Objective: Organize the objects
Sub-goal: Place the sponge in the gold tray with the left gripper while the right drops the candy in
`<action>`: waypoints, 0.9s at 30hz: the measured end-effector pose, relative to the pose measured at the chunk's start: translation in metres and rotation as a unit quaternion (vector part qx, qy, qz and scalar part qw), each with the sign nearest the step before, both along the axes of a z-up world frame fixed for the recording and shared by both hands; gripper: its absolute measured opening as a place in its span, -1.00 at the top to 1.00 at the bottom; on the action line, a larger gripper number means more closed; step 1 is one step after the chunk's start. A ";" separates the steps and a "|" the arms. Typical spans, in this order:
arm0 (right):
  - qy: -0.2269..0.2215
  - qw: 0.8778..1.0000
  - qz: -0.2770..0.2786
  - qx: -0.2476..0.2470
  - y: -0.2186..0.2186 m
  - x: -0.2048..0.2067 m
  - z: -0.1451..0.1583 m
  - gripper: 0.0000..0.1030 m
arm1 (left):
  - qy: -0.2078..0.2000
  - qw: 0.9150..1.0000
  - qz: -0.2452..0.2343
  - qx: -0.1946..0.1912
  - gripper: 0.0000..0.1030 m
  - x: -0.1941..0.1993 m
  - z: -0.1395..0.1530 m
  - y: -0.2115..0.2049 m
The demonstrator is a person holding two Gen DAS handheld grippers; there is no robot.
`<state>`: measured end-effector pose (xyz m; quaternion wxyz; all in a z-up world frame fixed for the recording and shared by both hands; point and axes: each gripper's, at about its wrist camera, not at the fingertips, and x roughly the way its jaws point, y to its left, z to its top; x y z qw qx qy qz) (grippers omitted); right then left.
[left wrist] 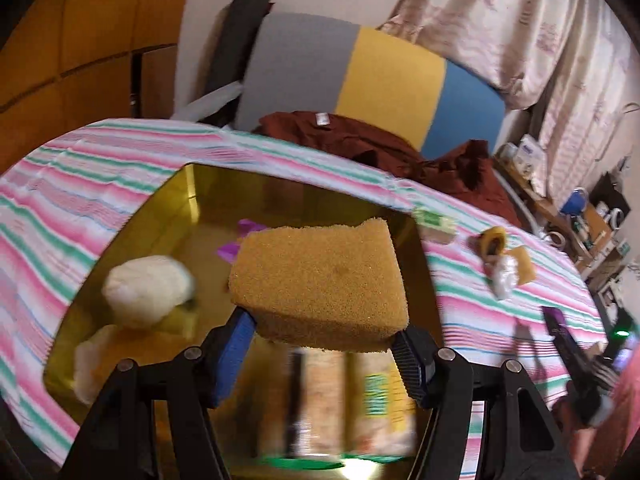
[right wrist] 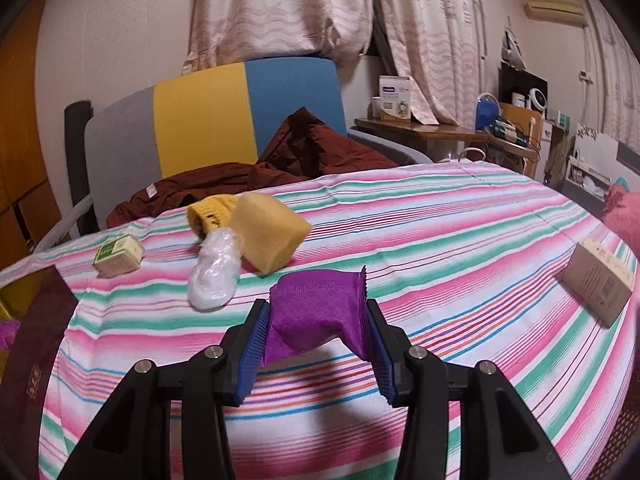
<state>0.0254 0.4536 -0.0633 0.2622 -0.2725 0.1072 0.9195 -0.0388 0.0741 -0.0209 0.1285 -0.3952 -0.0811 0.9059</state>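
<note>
My left gripper [left wrist: 324,344] is shut on a tan sponge [left wrist: 320,280] and holds it above an open gold box [left wrist: 176,196] on the striped cloth. In the box lie a white bundle [left wrist: 148,284], a purple packet [left wrist: 240,240] and printed packages [left wrist: 340,396]. My right gripper [right wrist: 318,344] is shut on a purple packet [right wrist: 316,312] a little above the striped cloth. Beyond it lie a yellow sponge [right wrist: 268,232], a clear plastic bag [right wrist: 216,268], a yellow knit item [right wrist: 210,210] and a small green-and-cream box [right wrist: 118,256].
A cardboard box [right wrist: 600,280] lies at the table's right edge. A dark lid [right wrist: 36,340] lies at the left. A chair [right wrist: 208,120] with a brown garment [right wrist: 304,152] stands behind the table. A cluttered side table [right wrist: 432,130] stands at the back right.
</note>
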 end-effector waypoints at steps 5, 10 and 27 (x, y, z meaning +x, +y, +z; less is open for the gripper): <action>0.005 0.999 0.049 0.013 -0.027 0.005 0.014 0.08 | -0.025 0.999 0.014 -0.024 -0.29 -0.008 -0.017 -0.017; 0.040 0.995 0.090 -0.014 -0.056 0.010 0.036 0.08 | -0.044 0.998 0.028 -0.027 -0.29 -0.018 -0.029 -0.030; 0.059 0.971 0.218 -0.081 -0.147 -0.003 0.069 0.08 | -0.002 1.000 0.015 -0.016 -0.96 0.026 -0.028 -0.033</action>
